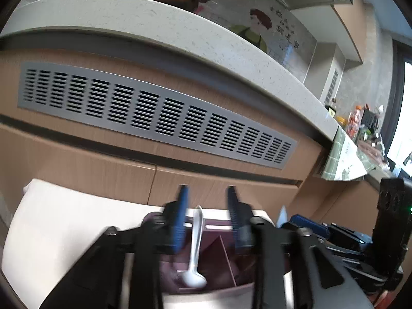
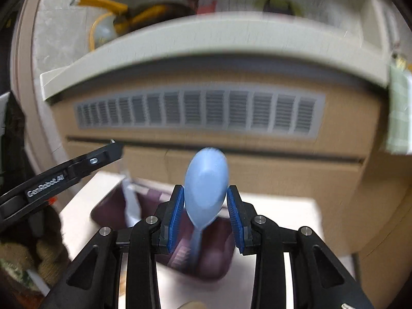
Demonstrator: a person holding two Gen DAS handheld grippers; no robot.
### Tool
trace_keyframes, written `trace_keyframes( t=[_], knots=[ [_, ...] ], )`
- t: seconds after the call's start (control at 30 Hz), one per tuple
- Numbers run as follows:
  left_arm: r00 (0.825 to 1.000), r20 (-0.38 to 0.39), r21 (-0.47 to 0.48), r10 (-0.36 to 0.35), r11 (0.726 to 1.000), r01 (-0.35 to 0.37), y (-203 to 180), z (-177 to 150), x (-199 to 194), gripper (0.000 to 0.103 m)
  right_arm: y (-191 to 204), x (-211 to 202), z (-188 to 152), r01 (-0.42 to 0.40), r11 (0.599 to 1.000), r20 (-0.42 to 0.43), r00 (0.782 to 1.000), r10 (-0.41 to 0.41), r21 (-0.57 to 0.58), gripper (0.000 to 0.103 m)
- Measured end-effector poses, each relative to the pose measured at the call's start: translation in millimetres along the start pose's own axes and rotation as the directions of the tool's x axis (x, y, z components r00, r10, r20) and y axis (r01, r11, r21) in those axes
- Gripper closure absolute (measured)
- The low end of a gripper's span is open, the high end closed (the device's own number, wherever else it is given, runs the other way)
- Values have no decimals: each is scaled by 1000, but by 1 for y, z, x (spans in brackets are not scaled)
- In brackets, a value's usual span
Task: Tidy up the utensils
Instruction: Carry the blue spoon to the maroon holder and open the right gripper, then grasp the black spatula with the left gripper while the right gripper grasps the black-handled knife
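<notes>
A dark purple utensil holder [image 1: 219, 255] with dividers stands on a white surface [image 1: 64, 219]. A white spoon [image 1: 194, 252] stands in it, bowl down. My left gripper [image 1: 207, 193] is open above the holder, its fingers either side of the white spoon's handle, not touching it. In the right wrist view my right gripper [image 2: 205, 193] is shut on a light blue spoon [image 2: 206, 182], gripping its bowl, with the handle pointing down over the purple holder [image 2: 206, 260]. The white spoon [image 2: 131, 203] shows at the holder's left.
A tan cabinet front with a grey vent grille [image 1: 154, 113] and a white speckled countertop [image 1: 154, 23] rise behind. The right gripper's body [image 1: 347, 237] sits at the right of the left wrist view. Cluttered items [image 1: 365, 126] stand far right.
</notes>
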State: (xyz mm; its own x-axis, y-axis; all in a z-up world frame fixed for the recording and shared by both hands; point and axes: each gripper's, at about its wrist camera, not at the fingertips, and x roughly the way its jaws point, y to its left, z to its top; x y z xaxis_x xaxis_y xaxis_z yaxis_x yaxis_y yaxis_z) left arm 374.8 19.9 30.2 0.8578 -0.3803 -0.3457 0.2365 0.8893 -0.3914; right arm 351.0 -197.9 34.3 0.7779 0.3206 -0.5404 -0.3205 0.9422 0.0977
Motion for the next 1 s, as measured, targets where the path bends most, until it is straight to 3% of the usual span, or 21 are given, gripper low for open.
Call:
trace_keyframes(
  t=[0.1, 0.17, 0.27, 0.33, 0.43, 0.5, 0.57, 0.67, 0.73, 0.8, 0.93, 1.0],
  knots=[
    [999, 33, 0, 3, 1000, -3, 5, -2, -32, 60, -2, -21, -2, 38, 999, 42, 998, -38, -11, 71],
    [998, 28, 32, 52, 998, -53, 11, -11, -55, 59, 0, -45, -5, 150, 988, 102, 984, -145, -44, 71],
    [988, -98, 64, 116, 992, -110, 25, -34, -71, 59, 6, -80, -21, 323, 944, 148, 939, -310, -69, 68],
    [969, -216, 64, 123, 992, -111, 35, -64, -80, 59, 6, -91, -39, 348, 934, 114, 934, -338, -85, 63],
    [947, -292, 70, 130, 991, -114, 39, -102, -96, 59, 2, -91, -69, 267, 959, -10, 963, -270, -99, 63],
    [935, -326, 61, 139, 990, -125, 39, -123, -106, 59, 10, -82, -87, 208, 974, -102, 971, -217, -93, 63],
    [924, -356, 44, 142, 990, -135, 40, -140, -115, 59, 21, -77, -102, 157, 982, -166, 971, -173, -101, 63],
    [916, -388, 38, 104, 995, -97, 34, -155, -129, 60, 45, -76, -126, -8, 986, -253, 967, -35, -166, 64],
    [902, -427, 100, 62, 995, -21, 17, -159, -126, 59, 58, -82, -141, -96, 969, -284, 959, 28, -227, 66],
    [891, -450, 166, 64, 986, 13, 3, -162, -118, 59, 75, -88, -154, -157, 937, -322, 945, 51, -313, 70],
    [877, -479, 246, 41, 965, 89, -26, -159, -94, 60, 79, -103, -164, -147, 935, -319, 947, 38, -323, 72],
    [871, -486, 285, 65, 954, 88, -31, -159, -83, 60, 73, -109, -165, -132, 948, -312, 949, 37, -290, 72]
  ],
)
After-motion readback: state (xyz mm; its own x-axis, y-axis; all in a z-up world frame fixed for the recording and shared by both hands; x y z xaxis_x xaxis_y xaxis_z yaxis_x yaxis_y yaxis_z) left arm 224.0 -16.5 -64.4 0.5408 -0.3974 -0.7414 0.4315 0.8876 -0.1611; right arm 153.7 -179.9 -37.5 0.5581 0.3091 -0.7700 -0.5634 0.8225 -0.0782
